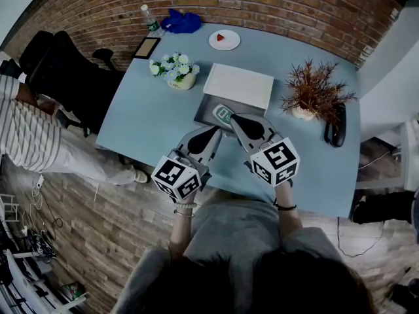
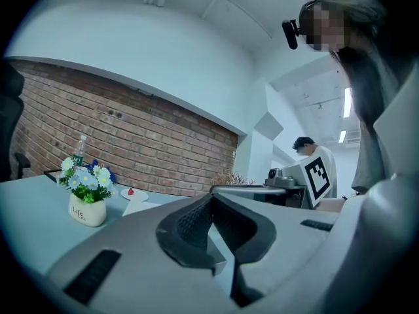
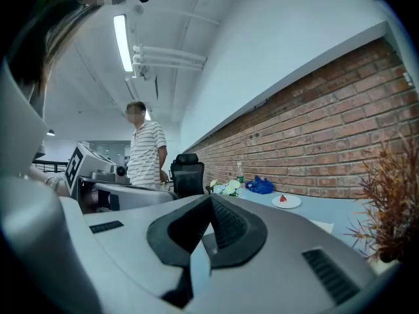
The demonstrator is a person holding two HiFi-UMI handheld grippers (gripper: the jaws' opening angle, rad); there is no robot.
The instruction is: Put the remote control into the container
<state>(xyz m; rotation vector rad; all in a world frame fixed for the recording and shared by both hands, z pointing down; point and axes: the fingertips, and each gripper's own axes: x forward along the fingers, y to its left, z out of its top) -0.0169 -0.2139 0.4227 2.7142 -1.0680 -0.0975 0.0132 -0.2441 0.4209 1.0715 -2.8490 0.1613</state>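
Observation:
In the head view a grey container (image 1: 205,110) sits on the light blue table (image 1: 150,116), with a white lid or board (image 1: 239,85) lying just beyond it. The green and white remote control (image 1: 222,114) lies inside the container. My right gripper (image 1: 234,118) is shut and empty, its tip right next to the remote's near end. My left gripper (image 1: 217,131) is also shut and empty, just short of the container's near edge. Both gripper views look level over the table: left gripper (image 2: 211,201), right gripper (image 3: 211,199). Neither shows the remote.
A white pot of flowers (image 1: 175,70) stands left of the container, a dried plant (image 1: 313,90) to the right with a black object (image 1: 336,126) beside it. At the far edge are a plate (image 1: 224,40), a bottle (image 1: 150,19) and a blue cloth (image 1: 182,22). A person in stripes (image 1: 26,133) stands left.

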